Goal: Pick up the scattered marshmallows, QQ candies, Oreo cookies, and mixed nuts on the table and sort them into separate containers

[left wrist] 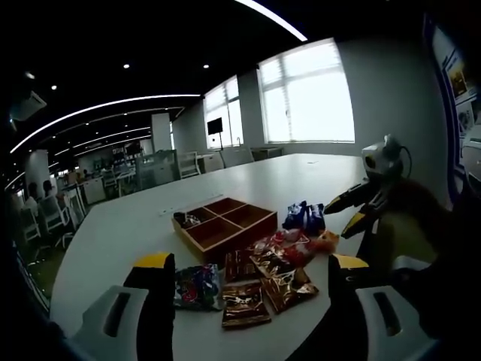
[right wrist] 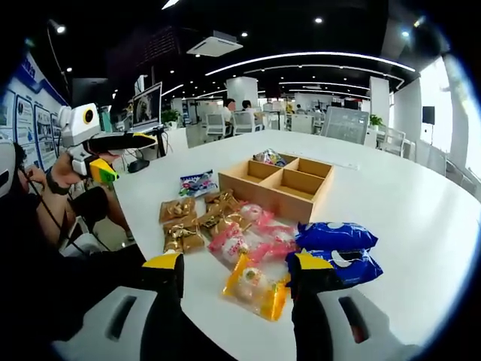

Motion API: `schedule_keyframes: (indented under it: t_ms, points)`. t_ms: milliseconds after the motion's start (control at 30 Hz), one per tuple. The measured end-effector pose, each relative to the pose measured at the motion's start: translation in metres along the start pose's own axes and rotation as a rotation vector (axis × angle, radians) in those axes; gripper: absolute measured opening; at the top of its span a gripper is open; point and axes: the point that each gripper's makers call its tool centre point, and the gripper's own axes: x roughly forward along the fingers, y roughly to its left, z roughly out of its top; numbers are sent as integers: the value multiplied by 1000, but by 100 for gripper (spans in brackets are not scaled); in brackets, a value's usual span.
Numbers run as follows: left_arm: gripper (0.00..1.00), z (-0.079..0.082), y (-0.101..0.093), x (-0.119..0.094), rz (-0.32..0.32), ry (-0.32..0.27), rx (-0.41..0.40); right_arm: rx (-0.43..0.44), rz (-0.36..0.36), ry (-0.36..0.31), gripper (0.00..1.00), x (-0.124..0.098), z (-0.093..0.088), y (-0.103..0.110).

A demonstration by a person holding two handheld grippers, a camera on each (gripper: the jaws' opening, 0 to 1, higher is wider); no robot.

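Right gripper [right wrist: 237, 272] hangs released, jaws apart above yellow-edged clear candy packet [right wrist: 255, 289]. Left gripper [left wrist: 244, 280] likewise released over brown foil nut packets [left wrist: 244, 303]. Pink marshmallow packets [right wrist: 248, 235], blue Oreo packs [right wrist: 334, 237] just beyond. Farther, four-compartment wooden tray [right wrist: 282, 184] on white table [right wrist: 406, 203], one packet in far-left compartment.

Your left tongs [left wrist: 248, 289] are held with jaws spread wide and nothing between them. Your right tongs [right wrist: 237, 282] are likewise parted and empty, raised and level, well apart from the left.
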Motion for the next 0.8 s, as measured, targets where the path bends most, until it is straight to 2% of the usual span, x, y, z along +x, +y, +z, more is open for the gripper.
schedule_keyframes:
  t_ms: [233,800]
  points:
    - [88,-1,-1,1,-3,4,-2,7,22,2,53,4,-1,4]
    - [87,-3,-1,1,-6,8,3,-16,23,24,49,10,-4,4]
